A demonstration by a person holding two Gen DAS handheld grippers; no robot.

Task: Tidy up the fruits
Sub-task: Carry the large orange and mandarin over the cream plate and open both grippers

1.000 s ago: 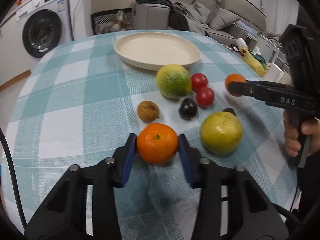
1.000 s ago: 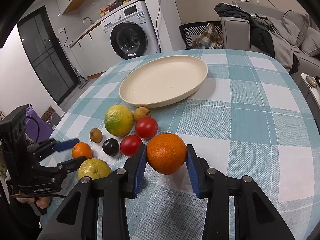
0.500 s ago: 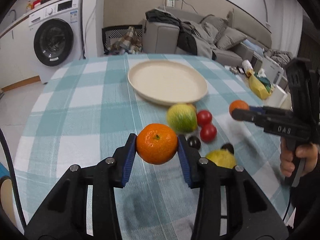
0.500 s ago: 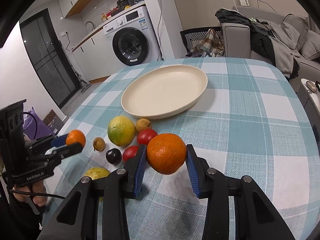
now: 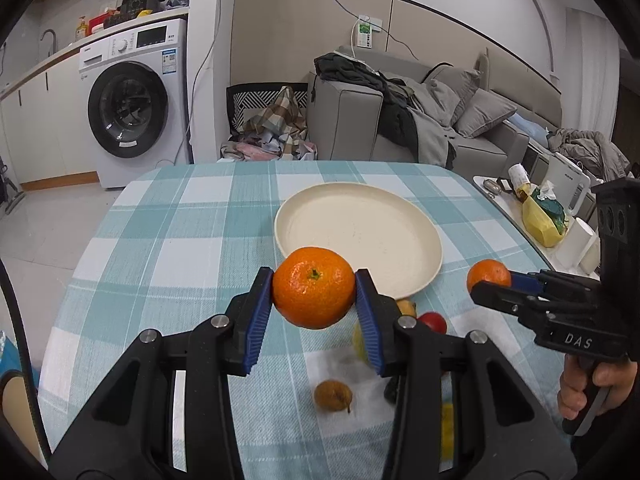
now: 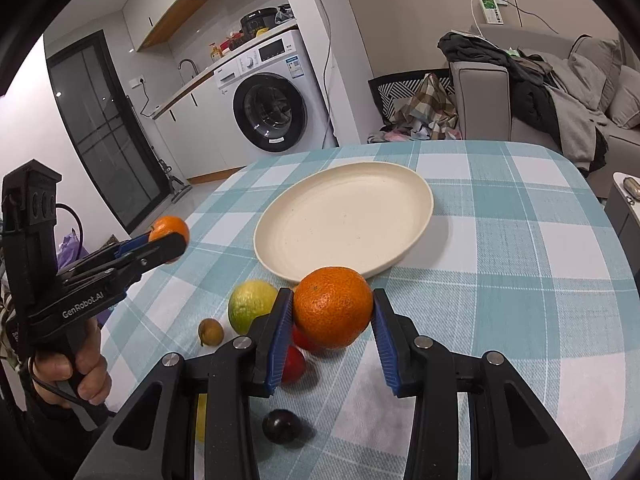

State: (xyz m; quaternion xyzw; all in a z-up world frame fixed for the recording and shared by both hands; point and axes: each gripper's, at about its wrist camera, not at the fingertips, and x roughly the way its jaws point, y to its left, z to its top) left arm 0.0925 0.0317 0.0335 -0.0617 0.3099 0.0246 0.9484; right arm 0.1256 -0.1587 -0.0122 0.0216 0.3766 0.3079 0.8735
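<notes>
Both grippers loaded, both in the air over the near half of the round table with teal-and-white check cloth (image 6: 520,264).

Left gripper (image 5: 314,294): blue pads clamped on a small round orange mandarin (image 5: 313,287), stem end facing the camera, jaws only as wide as the fruit. It sits just short of the near rim of the round cream plate (image 5: 424,264). In the right wrist view the same gripper (image 6: 170,240) with its mandarin (image 6: 169,229) hangs near the table's left edge, well apart from the plate.

Right gripper (image 6: 333,312): pads shut on a larger, pebbly-skinned orange (image 6: 333,307), just in front of the plate's near rim (image 6: 272,264). From the left wrist view this gripper (image 5: 490,284) shows side-on with its orange (image 5: 488,274) at the tips.

Room: cloth right of and behind the plate is bare out to the table edge. Left half likewise bare.

Count on the cloth, right wrist view: one yellow-green citrus (image 6: 251,306), one small brown wrinkled fruit (image 6: 210,331), two red tomatoes (image 6: 294,364) partly hidden behind the left finger, one dark purple plum (image 6: 281,426), and a yellow fruit mostly hidden by the gripper body. All are clustered close below the grippers, none touching the plate that I can tell.

The plate holds nothing.
</notes>
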